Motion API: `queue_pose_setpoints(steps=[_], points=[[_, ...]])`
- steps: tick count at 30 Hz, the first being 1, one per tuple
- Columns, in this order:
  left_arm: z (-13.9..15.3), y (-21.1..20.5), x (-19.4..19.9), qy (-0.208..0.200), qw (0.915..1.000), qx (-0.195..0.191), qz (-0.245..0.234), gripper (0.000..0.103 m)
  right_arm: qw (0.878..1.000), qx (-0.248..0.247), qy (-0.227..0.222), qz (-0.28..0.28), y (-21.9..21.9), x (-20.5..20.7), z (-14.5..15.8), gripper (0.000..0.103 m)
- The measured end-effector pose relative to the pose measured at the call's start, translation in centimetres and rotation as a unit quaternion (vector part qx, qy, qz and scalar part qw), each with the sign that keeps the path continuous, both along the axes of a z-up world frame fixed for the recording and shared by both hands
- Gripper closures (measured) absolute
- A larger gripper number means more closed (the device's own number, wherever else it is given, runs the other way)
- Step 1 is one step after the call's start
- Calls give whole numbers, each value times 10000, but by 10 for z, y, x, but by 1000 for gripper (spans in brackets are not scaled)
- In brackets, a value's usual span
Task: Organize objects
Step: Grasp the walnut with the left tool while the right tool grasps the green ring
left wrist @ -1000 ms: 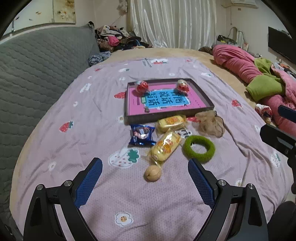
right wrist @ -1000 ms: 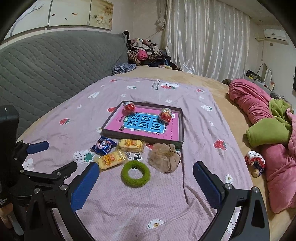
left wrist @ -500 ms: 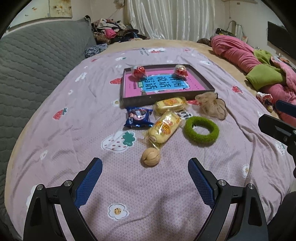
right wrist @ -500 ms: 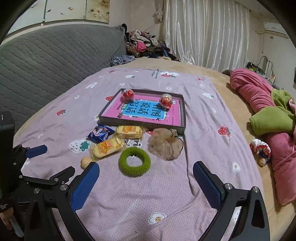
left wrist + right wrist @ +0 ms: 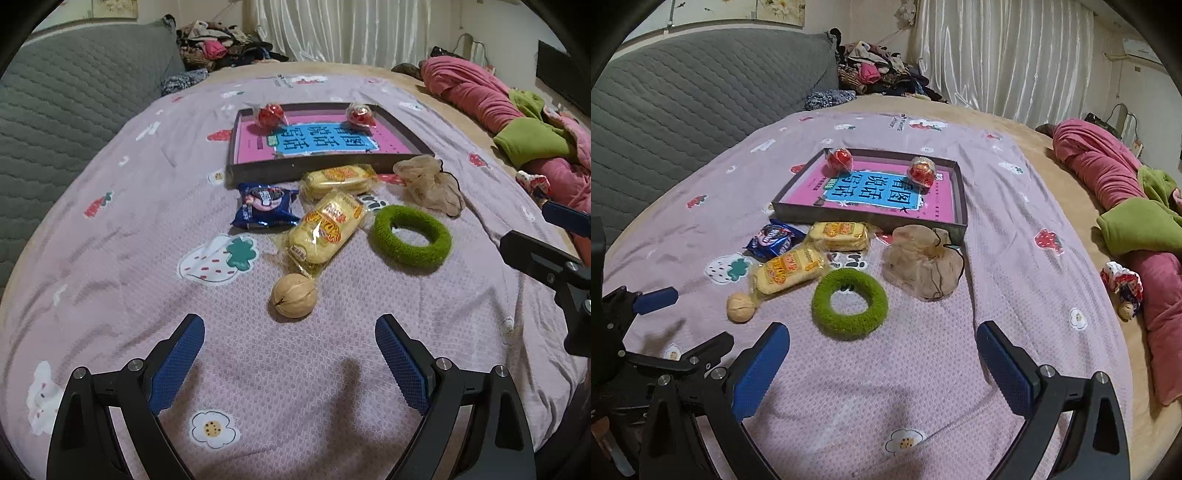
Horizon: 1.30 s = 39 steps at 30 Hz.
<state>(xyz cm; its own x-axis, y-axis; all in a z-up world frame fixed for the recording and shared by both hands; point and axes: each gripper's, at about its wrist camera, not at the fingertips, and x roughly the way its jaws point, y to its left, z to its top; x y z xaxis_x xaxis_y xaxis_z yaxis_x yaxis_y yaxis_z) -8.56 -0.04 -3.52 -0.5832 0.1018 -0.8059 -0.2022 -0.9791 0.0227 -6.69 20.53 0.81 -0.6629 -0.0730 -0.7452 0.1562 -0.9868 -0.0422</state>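
Observation:
A dark tray [image 5: 258, 171] [image 5: 960, 195] with a pink and blue book inside holds two red wrapped balls [image 5: 271, 115] [image 5: 921, 171]. In front of it lie a blue snack packet [image 5: 264, 206] [image 5: 774, 240], two yellow cake packets [image 5: 325, 229] [image 5: 790, 269], a green ring [image 5: 412, 236] [image 5: 849, 302], a beige pouch [image 5: 430, 184] [image 5: 923, 262] and a walnut [image 5: 294, 295] [image 5: 740, 307]. My left gripper [image 5: 290, 354] is open, just short of the walnut. My right gripper [image 5: 882, 358] is open, just short of the green ring.
Everything lies on a lilac bedspread [image 5: 110, 240] with strawberry prints. A grey quilted headboard [image 5: 55, 103] is at the left. Pink and green bedding [image 5: 1126, 206] is bundled at the right. A small doll [image 5: 1123, 288] lies near it. Clothes [image 5: 875, 70] are piled at the back.
Both grippers have moved forward and down toward the objects. The walnut and the green ring now sit closer to the fingertips. No object has moved.

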Motion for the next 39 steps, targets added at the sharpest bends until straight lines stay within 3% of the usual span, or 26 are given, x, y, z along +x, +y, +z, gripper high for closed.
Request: queue_pose_setpoints(steps=[30, 39], points=[[-33, -6, -33, -50, 9999, 123, 30, 9, 9983, 306, -384, -304, -2, -58, -48, 1], [-42, -12, -44, -69, 9997, 212, 89, 9, 9974, 157, -505, -483, -1, -77, -61, 1]])
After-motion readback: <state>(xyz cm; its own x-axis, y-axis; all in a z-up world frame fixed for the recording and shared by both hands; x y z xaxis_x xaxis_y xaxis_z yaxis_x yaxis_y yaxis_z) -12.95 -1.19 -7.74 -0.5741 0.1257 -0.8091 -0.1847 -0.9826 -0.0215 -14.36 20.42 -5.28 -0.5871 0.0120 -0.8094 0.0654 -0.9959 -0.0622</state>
